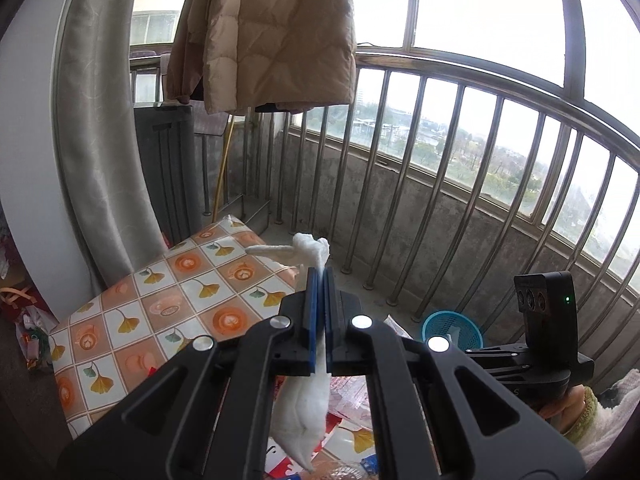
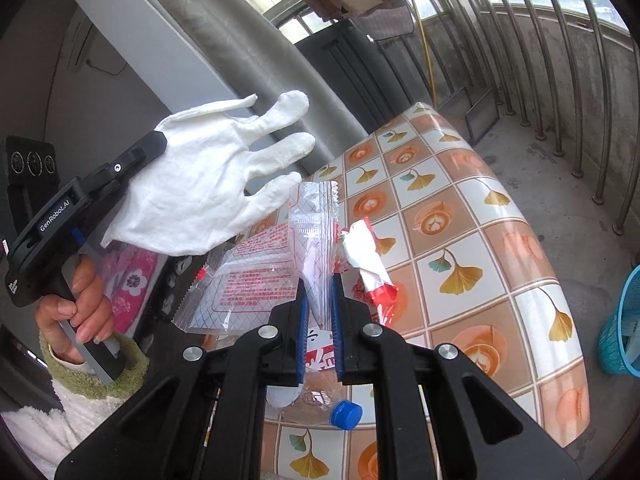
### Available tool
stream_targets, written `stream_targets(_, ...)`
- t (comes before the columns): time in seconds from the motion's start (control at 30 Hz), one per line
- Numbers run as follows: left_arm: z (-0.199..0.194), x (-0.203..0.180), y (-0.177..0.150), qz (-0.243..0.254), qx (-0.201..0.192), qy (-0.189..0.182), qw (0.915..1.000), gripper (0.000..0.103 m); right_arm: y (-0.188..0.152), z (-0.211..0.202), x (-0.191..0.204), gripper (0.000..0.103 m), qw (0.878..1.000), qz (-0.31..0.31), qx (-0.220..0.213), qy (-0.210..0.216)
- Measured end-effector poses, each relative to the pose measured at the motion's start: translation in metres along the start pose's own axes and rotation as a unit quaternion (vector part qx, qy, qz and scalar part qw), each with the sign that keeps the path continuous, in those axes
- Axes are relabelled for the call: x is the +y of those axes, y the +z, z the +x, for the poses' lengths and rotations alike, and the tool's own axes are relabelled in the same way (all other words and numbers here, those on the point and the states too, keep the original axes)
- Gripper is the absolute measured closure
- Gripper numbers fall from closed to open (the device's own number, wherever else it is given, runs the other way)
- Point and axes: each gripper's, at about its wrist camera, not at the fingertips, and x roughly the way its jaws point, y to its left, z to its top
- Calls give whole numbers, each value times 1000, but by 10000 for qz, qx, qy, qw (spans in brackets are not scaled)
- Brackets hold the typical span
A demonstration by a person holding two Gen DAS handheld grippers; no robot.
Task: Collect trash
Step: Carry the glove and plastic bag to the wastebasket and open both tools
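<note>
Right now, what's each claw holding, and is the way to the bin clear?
Left gripper shut on white glove. Right gripper shut on clear wrapper. Blue basket on floor by the railing; nothing seen blocking it.

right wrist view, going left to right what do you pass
left gripper in a hand → white glove it holds → clear plastic bag in the right gripper → crumpled red and white wrapper → patterned tablecloth → blue basket
</note>
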Motion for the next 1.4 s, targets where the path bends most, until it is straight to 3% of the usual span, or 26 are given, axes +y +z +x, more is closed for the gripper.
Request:
stream_targets(0.4,70,-93,18,408,198,-729,9963,102,-7,-67,-79,92,9952,662,-602,-388)
stream_targets(0.73,156,-193,18,849,651,-1322,9854,102,-34,-130,-164,92,9790,1455,-1067,-946)
stream_targets(0.93,213,-247,12,973,975,-1577,9778,102,-63,-172,-220,92,9578,2048,-1353,-1493)
stream_targets(1.1,265,-289,-3,967,1408,-1774,9692,102,-87,-205,-271,92,9283,2634,-1584,-2092)
stream_targets(1.4,353,-357,-46,1092,2201,-1976,9490,102,-121,-220,-347,92,8877,3411,-1591,-2652)
